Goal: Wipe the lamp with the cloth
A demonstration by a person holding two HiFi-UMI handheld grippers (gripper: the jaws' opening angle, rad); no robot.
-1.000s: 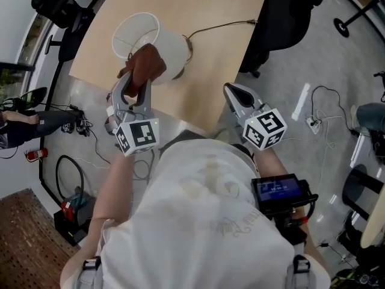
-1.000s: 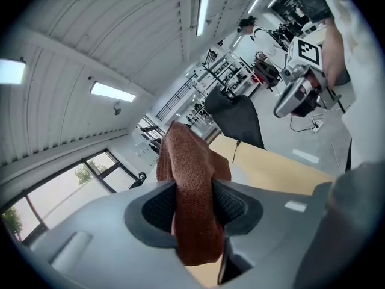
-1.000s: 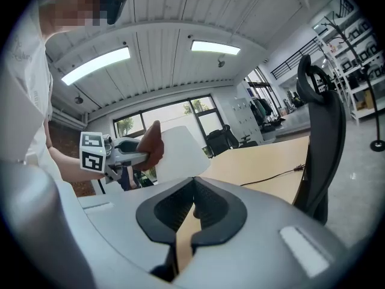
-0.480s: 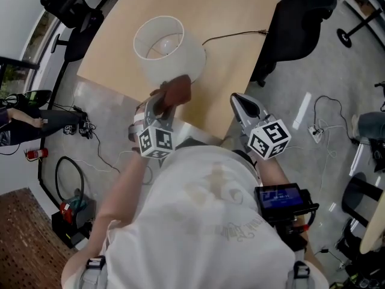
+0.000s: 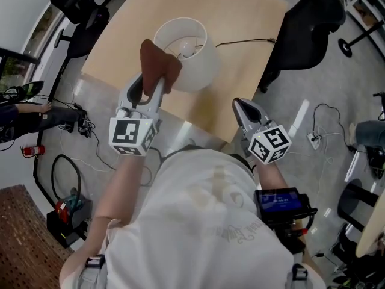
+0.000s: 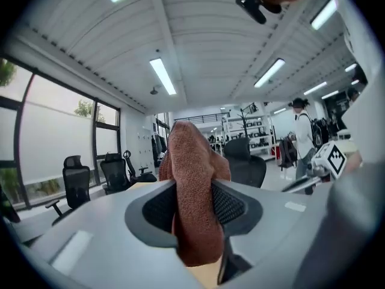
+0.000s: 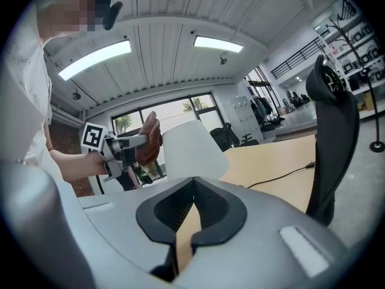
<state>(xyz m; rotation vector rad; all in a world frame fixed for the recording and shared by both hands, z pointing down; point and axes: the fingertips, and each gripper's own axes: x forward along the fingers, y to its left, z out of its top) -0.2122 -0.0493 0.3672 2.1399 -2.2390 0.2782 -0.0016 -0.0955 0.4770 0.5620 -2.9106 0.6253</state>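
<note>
A white lamp shade (image 5: pixel 191 56) stands on the tan table (image 5: pixel 240 23). My left gripper (image 5: pixel 151 84) is shut on a brown cloth (image 5: pixel 157 65), which rests against the shade's left side near the rim. In the left gripper view the cloth (image 6: pixel 192 179) fills the gap between the jaws and sticks up past them. The right gripper view shows the shade (image 7: pixel 192 149) with the cloth (image 7: pixel 150 138) beside it. My right gripper (image 5: pixel 239 104) hovers at the table's near edge, to the right of the lamp, shut with nothing in it (image 7: pixel 192 205).
The lamp's dark cord (image 5: pixel 249 40) runs across the table to the right. A black office chair (image 5: pixel 307 26) stands at the table's right edge. Cables and gear lie on the floor at left (image 5: pixel 66 185) and right (image 5: pixel 316 122).
My left gripper has rolled and carried the cloth from the shade's near side up to its left rim. The right gripper has hardly shifted.
</note>
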